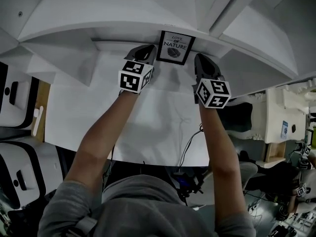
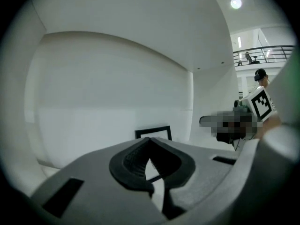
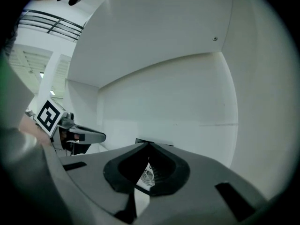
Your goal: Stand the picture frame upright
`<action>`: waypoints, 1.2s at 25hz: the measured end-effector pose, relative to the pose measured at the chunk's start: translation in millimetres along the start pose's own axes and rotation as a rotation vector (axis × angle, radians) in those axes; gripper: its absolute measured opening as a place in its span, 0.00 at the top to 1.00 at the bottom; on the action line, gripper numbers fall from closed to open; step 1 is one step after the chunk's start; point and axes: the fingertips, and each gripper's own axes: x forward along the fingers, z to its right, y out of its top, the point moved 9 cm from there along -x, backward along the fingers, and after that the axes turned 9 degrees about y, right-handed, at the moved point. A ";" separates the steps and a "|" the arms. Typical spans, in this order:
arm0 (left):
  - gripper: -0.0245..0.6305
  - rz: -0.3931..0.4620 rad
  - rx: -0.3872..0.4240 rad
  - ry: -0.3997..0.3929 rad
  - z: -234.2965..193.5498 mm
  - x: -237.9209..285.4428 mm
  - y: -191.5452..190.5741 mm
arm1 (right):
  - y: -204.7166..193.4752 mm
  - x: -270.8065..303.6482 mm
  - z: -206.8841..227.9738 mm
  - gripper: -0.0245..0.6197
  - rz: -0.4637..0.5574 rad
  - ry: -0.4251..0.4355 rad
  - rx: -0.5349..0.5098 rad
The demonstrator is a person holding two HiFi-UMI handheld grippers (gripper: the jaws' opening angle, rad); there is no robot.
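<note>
Btwn L gripper (image 1: 146, 52) & R gripper (image 1: 201, 62), picture frame (image 1: 175, 47) at table (image 1: 148, 132) rear.

A black picture frame (image 1: 176, 47) stands at the far edge of a white surface (image 1: 148, 127), just under a white overhanging shelf (image 1: 108, 14). Its face is towards the person and shows the print "LOVE OF NATURE" above a leaf. The left gripper (image 1: 146, 52) is just left of the frame, its fingers (image 1: 143, 51) close to the frame's left edge. The right gripper (image 1: 202, 62) is just right of it. Bare forearms run back to grey sleeves. A thin cable (image 1: 190, 142) hangs off the near right edge.
</note>
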 end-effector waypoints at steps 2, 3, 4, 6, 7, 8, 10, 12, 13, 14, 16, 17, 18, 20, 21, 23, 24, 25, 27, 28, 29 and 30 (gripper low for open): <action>0.95 0.016 0.000 -0.005 0.0 -10.5 4.9 | 7.8 -7.8 -4.1 0.92 0.004 0.013 -0.012; 0.95 0.023 0.000 -0.008 0.4 -16.1 7.4 | 11.2 -12.6 -6.2 0.92 0.007 0.019 -0.012; 0.95 0.030 -0.004 -0.011 0.9 -21.7 9.5 | 14.1 -17.9 -8.3 0.92 0.012 0.023 -0.007; 0.95 0.041 -0.016 -0.018 1.9 -32.8 12.6 | 18.7 -29.0 -12.7 0.92 0.022 0.030 0.008; 0.95 0.046 -0.025 -0.022 2.2 -38.2 13.6 | 20.6 -34.6 -15.3 0.92 0.025 0.033 0.013; 0.95 0.051 -0.035 -0.026 2.3 -43.6 14.4 | 22.3 -40.2 -18.2 0.92 0.025 0.036 0.014; 0.95 0.060 -0.062 -0.033 1.9 -54.5 15.0 | 26.1 -51.8 -25.6 0.92 0.024 0.042 -0.002; 0.95 0.072 -0.100 -0.038 1.7 -65.5 15.0 | 30.0 -64.1 -33.6 0.92 0.026 0.046 -0.029; 0.95 0.078 -0.111 -0.040 2.0 -70.9 15.3 | 31.6 -70.3 -37.3 0.92 0.027 0.046 -0.040; 0.95 0.083 -0.110 -0.042 2.5 -76.5 15.8 | 32.9 -76.2 -40.6 0.92 0.029 0.046 -0.045; 0.95 0.092 -0.086 -0.049 2.9 -88.0 17.1 | 35.3 -86.9 -46.0 0.92 0.033 0.047 -0.041; 0.95 0.094 -0.073 -0.054 2.2 -93.7 17.7 | 36.8 -91.7 -47.9 0.92 0.037 0.049 -0.034; 0.95 0.095 -0.067 -0.057 1.0 -99.5 18.0 | 38.5 -96.7 -49.5 0.92 0.041 0.049 -0.028; 0.95 0.095 -0.071 -0.062 -1.9 -111.1 17.5 | 41.7 -107.6 -52.7 0.92 0.050 0.049 -0.018; 0.95 0.096 -0.076 -0.063 -3.4 -116.5 17.2 | 43.4 -113.1 -54.2 0.92 0.056 0.049 -0.014; 0.95 0.100 -0.089 -0.064 -6.0 -126.7 16.9 | 46.3 -123.6 -57.5 0.92 0.067 0.051 -0.006; 0.95 0.100 -0.094 -0.067 -6.2 -131.5 16.3 | 47.1 -129.1 -59.4 0.92 0.071 0.052 -0.005; 0.95 0.095 -0.099 -0.075 -5.6 -136.1 15.2 | 47.5 -134.8 -61.2 0.92 0.070 0.054 -0.009; 0.95 0.080 -0.105 -0.104 -2.8 -144.4 12.1 | 48.2 -145.9 -64.3 0.92 0.060 0.059 -0.023; 0.95 0.075 -0.107 -0.116 -1.4 -148.6 10.8 | 49.2 -151.1 -65.7 0.92 0.055 0.059 -0.030; 0.95 0.074 -0.106 -0.122 -0.3 -152.7 9.8 | 50.7 -156.1 -67.2 0.92 0.052 0.059 -0.032; 0.95 0.075 -0.103 -0.124 0.6 -156.8 8.9 | 52.3 -161.2 -68.9 0.92 0.053 0.059 -0.027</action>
